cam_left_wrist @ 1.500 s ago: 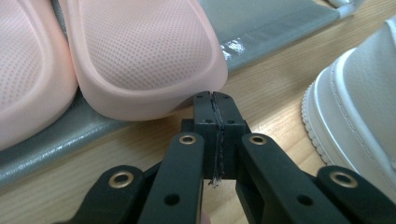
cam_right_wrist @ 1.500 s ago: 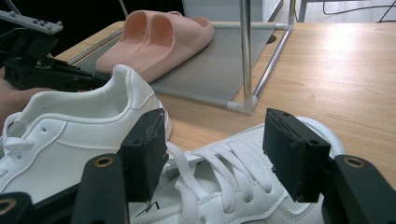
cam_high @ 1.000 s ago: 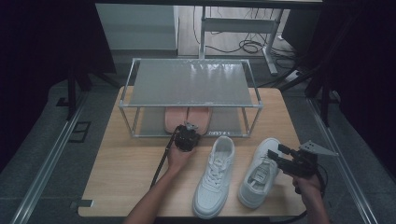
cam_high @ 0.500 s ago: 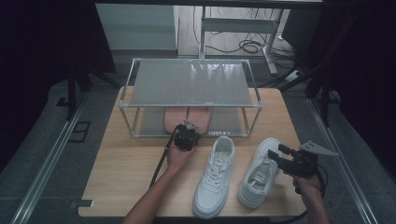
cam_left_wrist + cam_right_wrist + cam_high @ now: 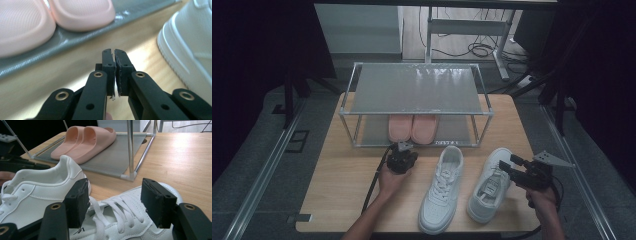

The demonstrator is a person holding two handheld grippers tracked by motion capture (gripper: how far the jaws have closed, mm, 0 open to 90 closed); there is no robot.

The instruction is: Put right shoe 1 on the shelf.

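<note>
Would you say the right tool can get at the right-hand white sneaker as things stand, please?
Probably yes: the right tool hangs open just above the right-hand white sneaker, its jaws either side of the laces, with nothing between them. The other white sneaker lies close alongside, apart.

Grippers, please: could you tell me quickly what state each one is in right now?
Left gripper: closed, nothing between its jaws.
Right gripper: open, jaws astride the laced sneaker, pads not pressing on it.

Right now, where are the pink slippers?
In the high view the pink slippers sit side by side on the lower shelf of the metal rack, just beyond the left gripper and the two white sneakers.
</note>
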